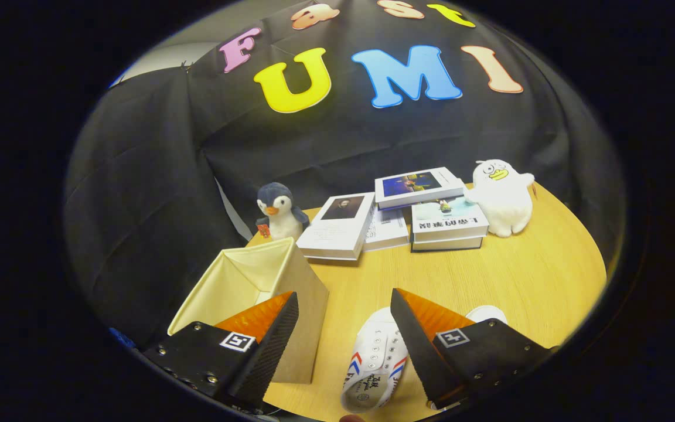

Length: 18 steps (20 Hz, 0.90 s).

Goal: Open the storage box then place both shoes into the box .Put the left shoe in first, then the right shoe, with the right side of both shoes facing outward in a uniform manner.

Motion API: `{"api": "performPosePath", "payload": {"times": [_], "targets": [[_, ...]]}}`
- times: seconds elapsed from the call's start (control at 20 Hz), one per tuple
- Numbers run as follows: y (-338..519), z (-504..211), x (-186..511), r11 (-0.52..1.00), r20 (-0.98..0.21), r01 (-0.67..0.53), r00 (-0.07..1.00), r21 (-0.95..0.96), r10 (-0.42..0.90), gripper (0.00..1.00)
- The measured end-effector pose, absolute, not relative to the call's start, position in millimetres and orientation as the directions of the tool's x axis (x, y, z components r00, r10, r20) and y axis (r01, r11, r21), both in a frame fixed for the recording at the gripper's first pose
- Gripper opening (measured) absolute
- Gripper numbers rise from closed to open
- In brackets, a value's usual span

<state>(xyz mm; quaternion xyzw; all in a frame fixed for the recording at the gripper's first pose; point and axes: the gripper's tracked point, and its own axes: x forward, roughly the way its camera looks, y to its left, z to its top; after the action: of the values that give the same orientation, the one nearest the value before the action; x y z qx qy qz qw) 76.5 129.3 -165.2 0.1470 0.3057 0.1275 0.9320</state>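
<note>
**woodgrain_fan:** Fingers (344,305) are right up front, spread wide apart with nothing held between them. Anyone else see the shoe down there?

**boxwatcher:** Yep, white shoe (372,366) lying on the wooden surface (525,281) in the gap between the fingers, closer to the right one. It's got red and blue stripes on the side and a row of lace eyelets. The right finger covers part of it. Neither finger touches it as far as I can tell.

**woodgrain_fan:** There's a second white bit (486,313) poking out just past the right finger. Could be the other shoe, but too little shows to say for sure.

**boxwatcher:** Agreed, can't tell. The storage box (267,281) is easier: cream fabric, open at the top, sitting on the surface just ahead of the left finger and partly hidden by it. Inside looks bare from what I can see.

**woodgrain_fan:** So shoe and box are side by side, close but not touching?

**boxwatcher:** Looks like it, small strip of wood between them. Further back there's a penguin plush (279,211) standing behind the box, then a pile of books (396,214), some stacked, some leaning on each other. A white duck plush (501,196) sits upright right beside the books, at the far end.
</note>
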Motion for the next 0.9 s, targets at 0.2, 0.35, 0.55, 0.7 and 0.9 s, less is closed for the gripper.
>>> {"api": "performPosePath", "payload": {"times": [0.2,0.35,0.55,0.7,0.9], "targets": [[109.5,-215.9,70.5,0.937,-0.629,-0.083,0.720,0.340,0.292,0.97],[97.7,-251.7,58.4,0.942,-0.703,-0.045,0.654,0.332,0.279,0.97],[88.1,-287.8,44.9,0.954,-0.772,-0.028,0.580,0.298,0.258,0.97],[86.7,-303.8,37.9,0.958,-0.806,-0.023,0.535,0.287,0.254,0.95],[93.2,-312.6,36.8,0.949,-0.818,-0.013,0.503,0.315,0.278,0.91]]}}
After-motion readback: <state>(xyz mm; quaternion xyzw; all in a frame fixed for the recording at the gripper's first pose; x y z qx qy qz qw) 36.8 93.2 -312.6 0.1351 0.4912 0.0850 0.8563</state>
